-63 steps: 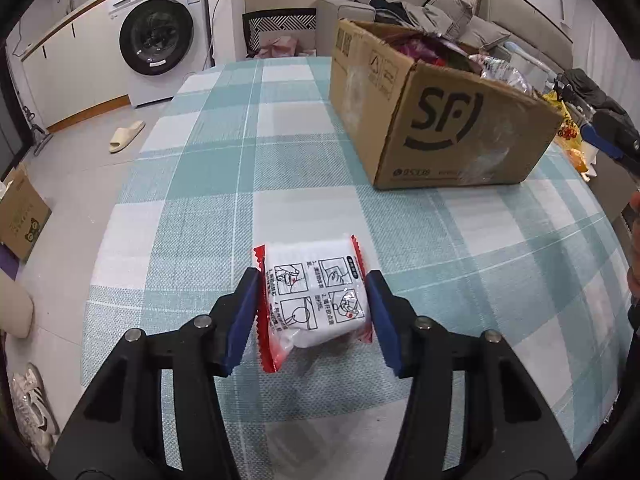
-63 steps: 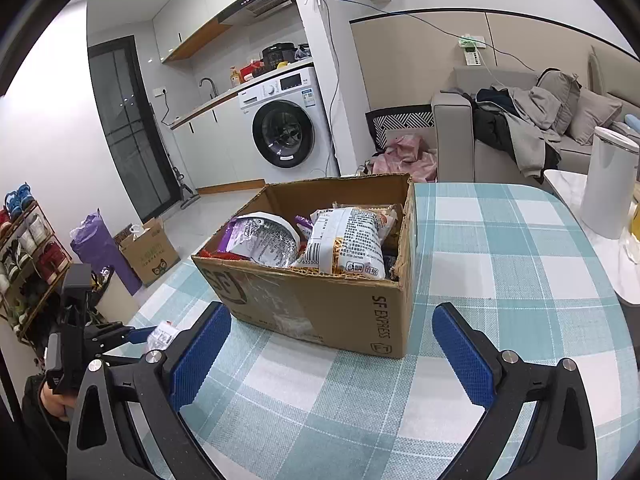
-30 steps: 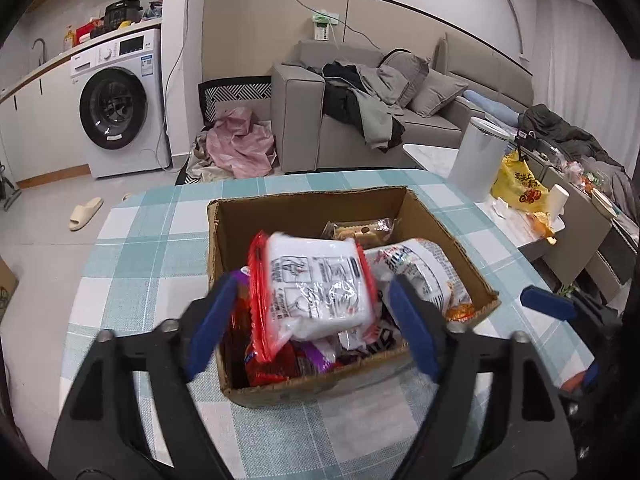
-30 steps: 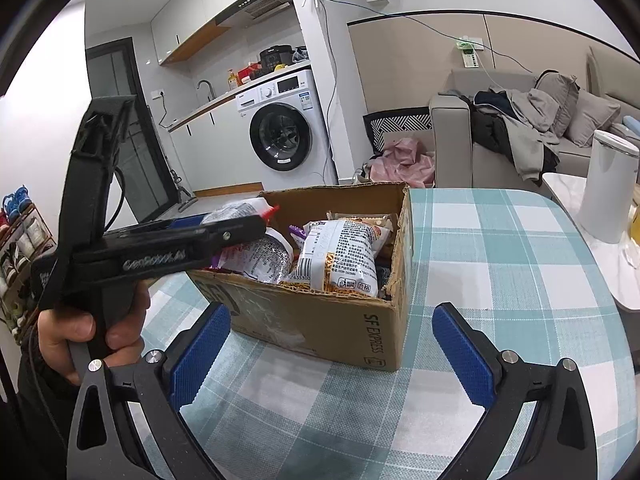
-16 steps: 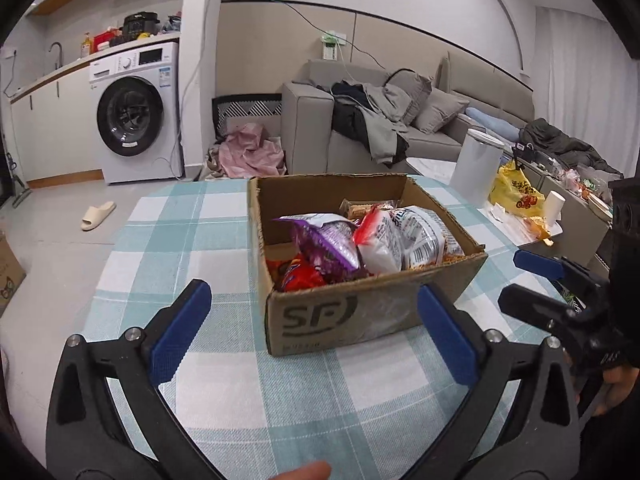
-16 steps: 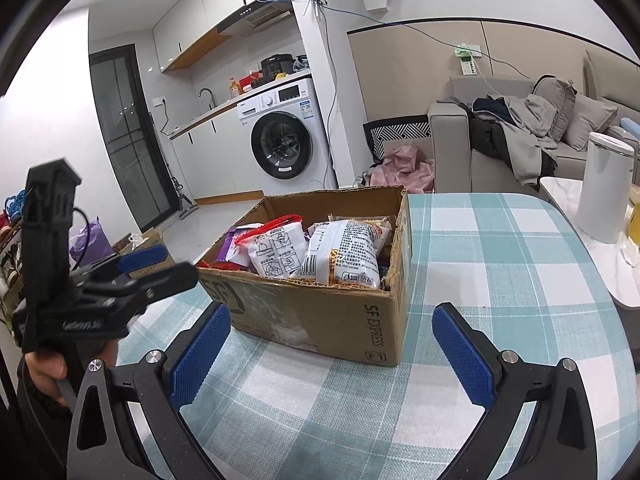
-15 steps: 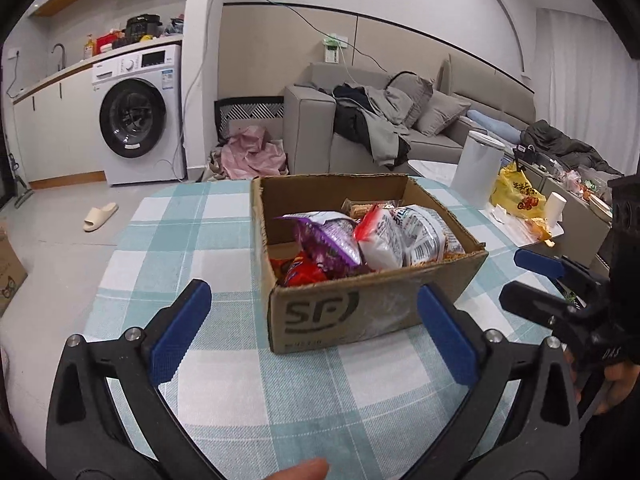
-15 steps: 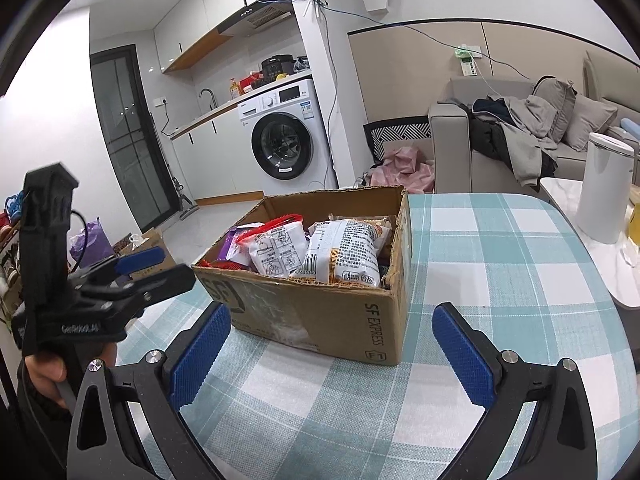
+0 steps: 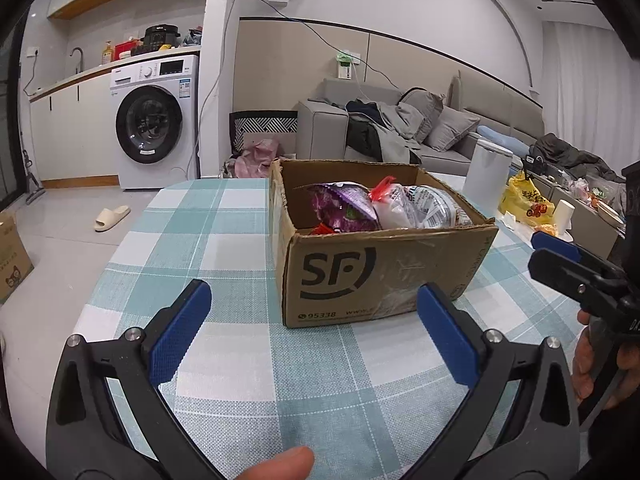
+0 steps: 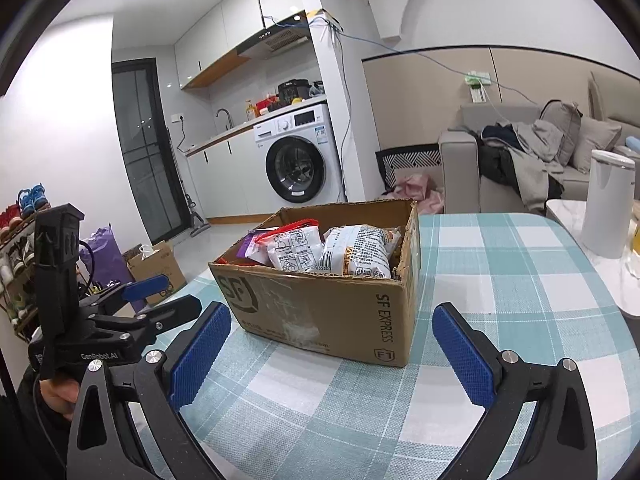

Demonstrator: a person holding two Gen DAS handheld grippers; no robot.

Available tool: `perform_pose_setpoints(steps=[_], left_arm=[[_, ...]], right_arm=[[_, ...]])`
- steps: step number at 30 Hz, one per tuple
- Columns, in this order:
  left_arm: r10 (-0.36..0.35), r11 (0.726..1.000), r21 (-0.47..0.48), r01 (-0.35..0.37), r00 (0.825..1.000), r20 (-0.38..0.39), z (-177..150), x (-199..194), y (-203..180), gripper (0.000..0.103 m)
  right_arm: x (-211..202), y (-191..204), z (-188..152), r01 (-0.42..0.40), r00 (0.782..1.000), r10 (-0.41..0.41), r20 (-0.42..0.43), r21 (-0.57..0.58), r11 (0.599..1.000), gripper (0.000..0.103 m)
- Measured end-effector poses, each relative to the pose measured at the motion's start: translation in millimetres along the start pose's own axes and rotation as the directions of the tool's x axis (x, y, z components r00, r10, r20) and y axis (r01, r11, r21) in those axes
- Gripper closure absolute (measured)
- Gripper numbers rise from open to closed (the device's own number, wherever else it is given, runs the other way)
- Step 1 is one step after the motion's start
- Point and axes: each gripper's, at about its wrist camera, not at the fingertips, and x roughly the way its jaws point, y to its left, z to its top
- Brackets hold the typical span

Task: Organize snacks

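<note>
Left claw (image 9: 314,332): its blue pads stand wide apart with nothing between them; it hangs above the checked tablecloth just short of the box's printed front wall.
Right claw (image 10: 330,344): its blue pads are also spread wide and hold nothing; it points at the box's near corner from the other side.
Cardboard box (image 9: 384,276): sits upright on the table, top open, flaps out of the way, a courier logo on the wall facing the left claw.
Snacks: all those in sight lie inside the box. A purple bag (image 9: 344,206) is toward one end, a white packet with red edges (image 10: 294,250) leans next to it, and a white printed bag (image 10: 360,256) lies beside that, toward the other end.
Table (image 9: 224,240): covered by a teal and white checked cloth; the part around the box holds no loose packets in either view.
Hands: the hand holding the right claw (image 9: 600,364) shows at the right edge of the left view; the hand on the left claw's handle (image 10: 60,392) shows low at the left of the right view.
Fingertip (image 9: 280,465): pokes in at the bottom edge of the left view.
White bin (image 10: 610,208): stands beyond the table's far right edge.
Washing machine (image 9: 154,124): against the back wall, under a counter.
</note>
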Motion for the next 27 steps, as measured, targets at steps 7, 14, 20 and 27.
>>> perform_pose_setpoints(steps=[7,14,20,27], left_arm=[[0.024,1.0,0.017,-0.025,0.999,0.042,-6.7,2.6,0.1,0.001],[0.017,0.999,0.032,-0.019,0.998,0.065,-6.6,-1.5,-3.5,0.001],[0.018,0.999,0.035,-0.02,0.998,0.065,-6.5,-1.0,-4.0,0.001],[0.016,0.999,0.029,-0.018,0.998,0.061,-7.3,-1.2,-4.0,0.001]], right_arm=[[-6.3,3.6,-5.0,0.034,0.997,-0.032,0.065,-0.042,0.999,0.0],[-5.3,4.2,-8.8,0.068,0.994,-0.062,0.085,-0.066,0.996,0.0],[-7.1,5.5,-6.6,0.059,0.994,-0.051,0.096,-0.078,0.995,0.0],[-9.1,7.5,-9.6,0.066,0.993,-0.057,0.1,-0.093,0.993,0.0]])
